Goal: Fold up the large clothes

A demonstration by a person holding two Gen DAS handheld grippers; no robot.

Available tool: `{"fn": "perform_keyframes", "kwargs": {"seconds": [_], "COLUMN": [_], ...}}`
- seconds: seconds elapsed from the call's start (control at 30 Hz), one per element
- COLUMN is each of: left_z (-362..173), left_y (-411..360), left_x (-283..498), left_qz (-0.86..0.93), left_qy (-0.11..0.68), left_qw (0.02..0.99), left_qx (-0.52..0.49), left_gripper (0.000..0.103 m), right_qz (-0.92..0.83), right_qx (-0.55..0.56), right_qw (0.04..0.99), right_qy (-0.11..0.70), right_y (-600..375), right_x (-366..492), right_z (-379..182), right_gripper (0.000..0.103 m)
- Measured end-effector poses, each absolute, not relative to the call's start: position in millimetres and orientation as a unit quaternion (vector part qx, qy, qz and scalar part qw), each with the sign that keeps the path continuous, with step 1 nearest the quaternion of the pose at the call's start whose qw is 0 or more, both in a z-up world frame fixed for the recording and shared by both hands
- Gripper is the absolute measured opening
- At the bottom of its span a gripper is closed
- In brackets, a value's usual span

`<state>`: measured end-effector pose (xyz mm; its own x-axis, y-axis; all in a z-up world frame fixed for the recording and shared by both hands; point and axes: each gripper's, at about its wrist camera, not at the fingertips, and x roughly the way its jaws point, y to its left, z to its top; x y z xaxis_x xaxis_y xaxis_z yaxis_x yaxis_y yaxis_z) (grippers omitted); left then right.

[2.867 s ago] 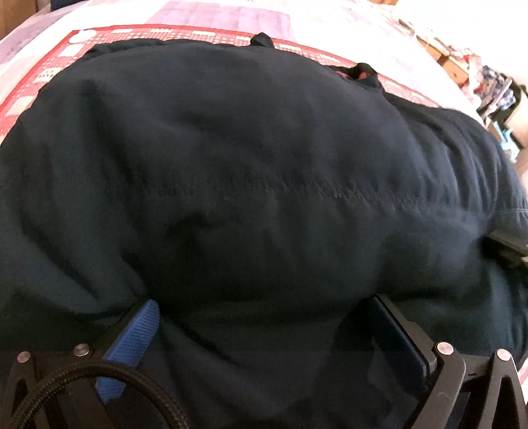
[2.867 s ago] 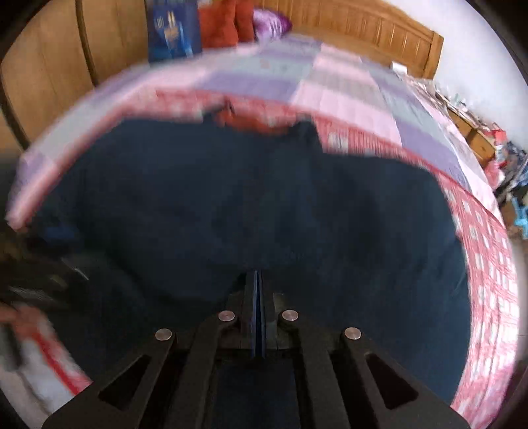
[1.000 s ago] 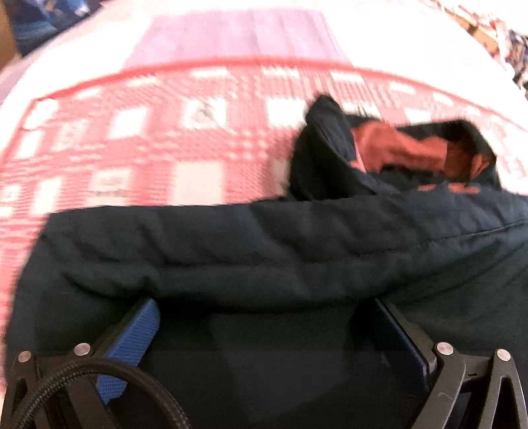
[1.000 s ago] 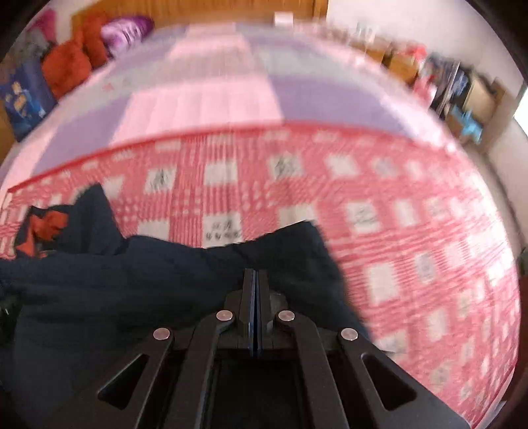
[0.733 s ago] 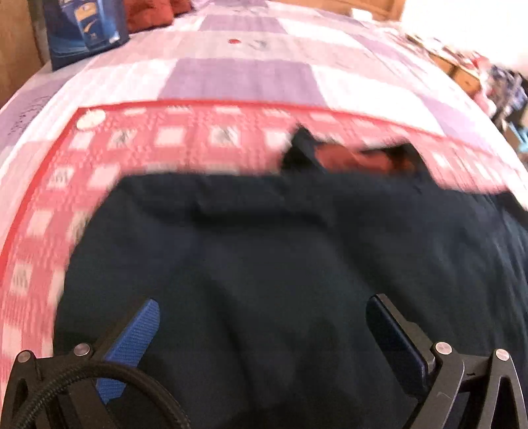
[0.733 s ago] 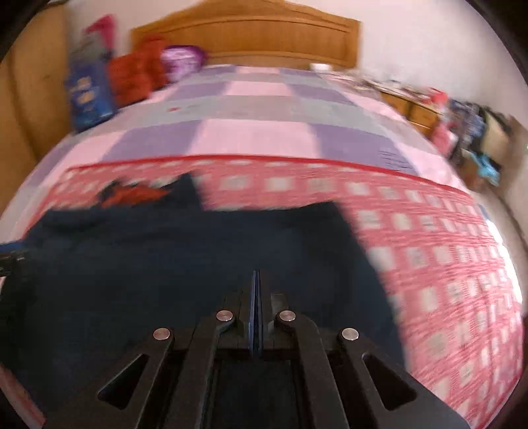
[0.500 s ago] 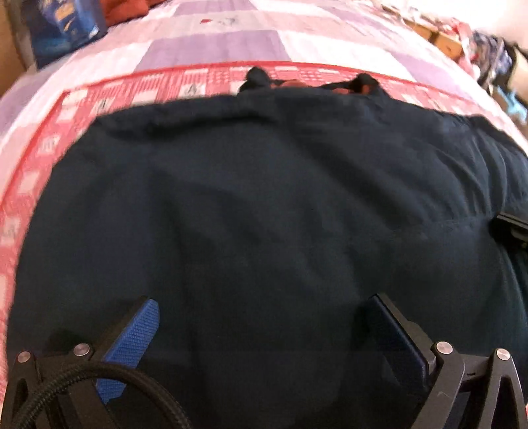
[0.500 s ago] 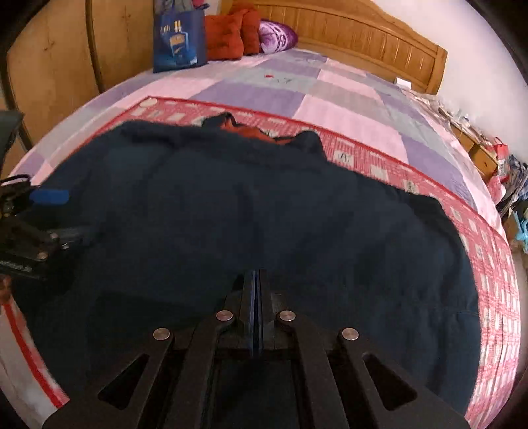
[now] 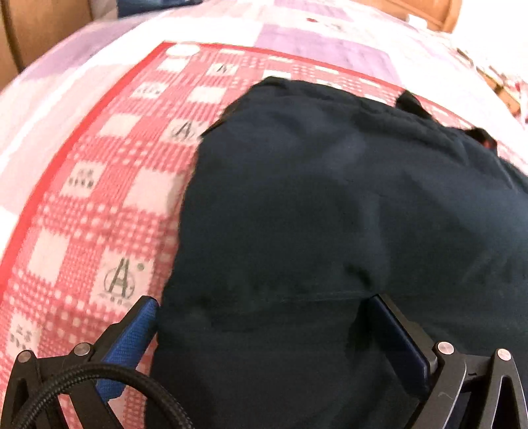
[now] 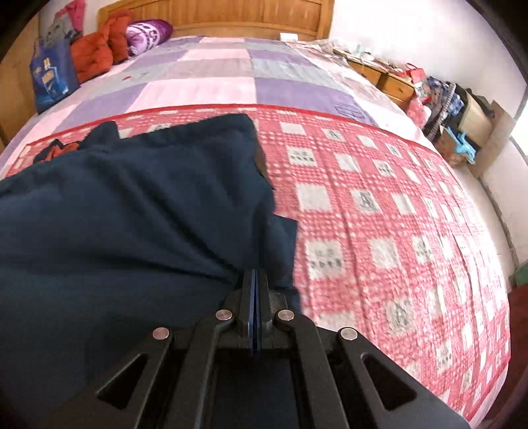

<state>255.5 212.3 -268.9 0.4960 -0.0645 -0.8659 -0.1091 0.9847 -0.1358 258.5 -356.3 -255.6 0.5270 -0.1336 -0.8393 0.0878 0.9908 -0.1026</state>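
Observation:
A large dark navy garment [image 9: 330, 214] lies spread on a red-and-white checked blanket [image 9: 82, 214]. My left gripper [image 9: 264, 316] is open wide over the garment's left edge. Its blue pad [image 9: 138, 326] sits at the hem over the blanket, and cloth lies between the jaws. In the right wrist view the garment [image 10: 132, 214] fills the left half, its orange-lined collar [image 10: 59, 148] at the far left. My right gripper [image 10: 253, 277] is shut, its tip at the garment's right edge where creases run toward it. Whether cloth is pinched there I cannot tell.
The checked blanket [image 10: 379, 214] covers the near part of a bed with a pink and purple quilt [image 10: 231, 82]. A blue bag [image 10: 49, 79] and orange cushions [image 10: 95, 52] sit by the wooden headboard [image 10: 231, 16]. Cluttered drawers and boxes [image 10: 445, 99] line the right wall.
The left gripper has slid left, from over the middle of the garment to its left edge. The right gripper has swung to the garment's right edge, and the left gripper has left its view.

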Motion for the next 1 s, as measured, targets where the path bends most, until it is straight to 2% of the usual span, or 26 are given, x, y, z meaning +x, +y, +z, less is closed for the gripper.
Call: {"fn": "perform_keyframes", "kwargs": {"seconds": [0.17,0.3,0.43,0.5,0.63,0.73,0.83,1.0], "left_z": [-264,-248,-217,-212,-224,-240,-262,-274], "left_y": [248,250,191,152,73,48,69,142], "left_x": [239,217,191,182,167,154,146,146], "left_qz": [0.086,0.089,0.002,-0.047,-0.130,-0.141,-0.113,-0.049], "left_qy": [0.497,0.485,0.459,0.459,0.475,0.486,0.491,0.491], "left_qw": [0.856,0.865,0.887,0.885,0.867,0.860,0.863,0.870], "left_qx": [-0.116,-0.093,-0.045,-0.053,-0.072,-0.064,-0.039,-0.008], "left_gripper": [0.103,0.103,0.103,0.103,0.103,0.103,0.103,0.103], "right_qz": [-0.074,-0.130,-0.094,-0.039,0.075,0.114,0.099,0.035], "right_qx": [0.016,0.003,0.007,-0.010,-0.011,-0.037,-0.060,-0.023], "right_qw": [0.871,0.880,0.903,0.910,0.907,0.893,0.889,0.895], "right_qy": [0.485,0.456,0.420,0.412,0.415,0.434,0.443,0.444], "right_y": [-366,-360,-322,-280,-195,-157,-175,-283], "right_x": [257,235,197,178,150,141,138,141], "right_z": [-251,-226,-208,-206,-212,-231,-247,-255], "right_gripper": [0.000,0.000,0.000,0.000,0.000,0.000,0.000,0.000]}}
